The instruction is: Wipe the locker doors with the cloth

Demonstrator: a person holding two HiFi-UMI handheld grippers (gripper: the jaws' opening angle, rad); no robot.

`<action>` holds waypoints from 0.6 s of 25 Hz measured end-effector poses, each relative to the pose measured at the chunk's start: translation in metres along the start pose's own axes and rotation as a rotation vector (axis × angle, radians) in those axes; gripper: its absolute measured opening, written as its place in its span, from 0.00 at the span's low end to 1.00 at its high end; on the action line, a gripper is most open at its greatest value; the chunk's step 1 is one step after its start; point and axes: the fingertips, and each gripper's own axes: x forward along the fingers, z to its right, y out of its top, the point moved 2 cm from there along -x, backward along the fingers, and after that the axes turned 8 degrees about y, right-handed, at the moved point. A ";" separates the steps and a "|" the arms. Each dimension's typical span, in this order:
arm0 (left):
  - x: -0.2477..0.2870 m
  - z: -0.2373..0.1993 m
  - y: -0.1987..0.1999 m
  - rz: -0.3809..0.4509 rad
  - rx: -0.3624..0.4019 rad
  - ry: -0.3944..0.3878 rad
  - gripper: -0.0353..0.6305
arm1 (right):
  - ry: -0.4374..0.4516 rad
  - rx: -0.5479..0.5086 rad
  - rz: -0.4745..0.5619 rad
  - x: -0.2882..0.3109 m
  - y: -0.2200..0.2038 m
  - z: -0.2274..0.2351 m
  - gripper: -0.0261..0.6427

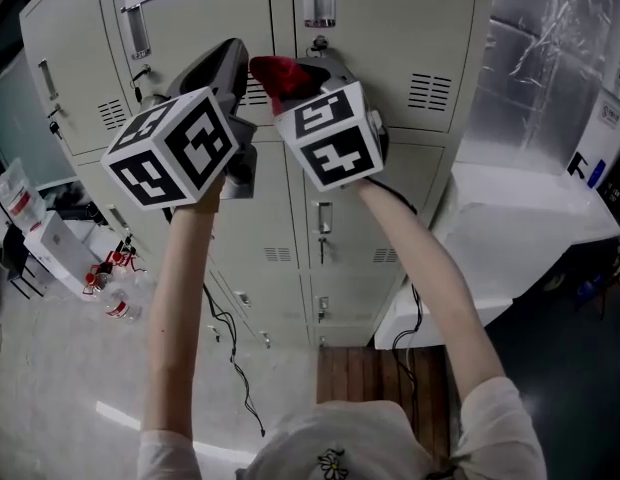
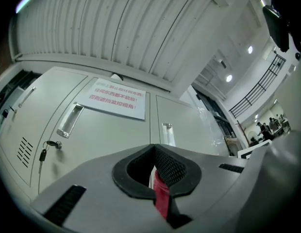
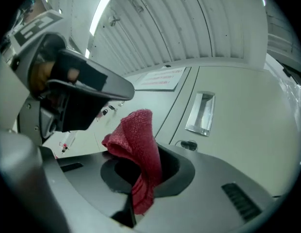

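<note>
The red cloth (image 1: 278, 75) bunches up out of my right gripper (image 1: 308, 71), which is shut on it just in front of the beige locker doors (image 1: 390, 28). In the right gripper view the cloth (image 3: 137, 147) stands folded above the right gripper (image 3: 155, 153) and hangs down through its seam. My left gripper (image 1: 233, 53) is raised beside it, to the left, with its jaws together. In the left gripper view the left gripper (image 2: 154, 152) faces a locker door (image 2: 97, 144); a thin red sliver (image 2: 161, 198) shows in the jaw seam, and I cannot tell what it is.
A paper notice (image 2: 113, 98) is stuck on the upper door, above a metal handle (image 2: 69, 120) and hanging keys (image 2: 43, 152). A white-covered table (image 1: 510, 228) stands right of the lockers. Bottles (image 1: 110, 288) and cables (image 1: 230, 348) lie on the floor at left.
</note>
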 end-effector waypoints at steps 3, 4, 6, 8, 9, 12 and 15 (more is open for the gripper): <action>0.000 -0.003 -0.001 -0.003 0.011 0.007 0.08 | -0.048 -0.006 -0.032 0.006 -0.012 0.007 0.08; 0.001 -0.003 -0.002 -0.006 0.010 0.006 0.08 | -0.058 -0.007 -0.036 0.007 -0.015 0.009 0.08; 0.002 -0.002 -0.006 -0.012 0.008 0.002 0.08 | -0.068 -0.013 -0.036 0.006 -0.018 0.011 0.08; 0.004 0.001 -0.009 -0.019 0.006 -0.004 0.08 | -0.076 -0.027 -0.032 0.004 -0.019 0.013 0.08; 0.006 0.002 -0.011 -0.022 0.005 -0.007 0.08 | -0.081 -0.030 -0.030 0.003 -0.019 0.015 0.08; 0.008 0.006 -0.015 -0.027 0.001 -0.015 0.08 | -0.092 -0.030 -0.025 -0.002 -0.022 0.023 0.08; 0.010 0.009 -0.017 -0.027 -0.006 -0.022 0.08 | -0.105 -0.041 -0.027 -0.009 -0.024 0.030 0.08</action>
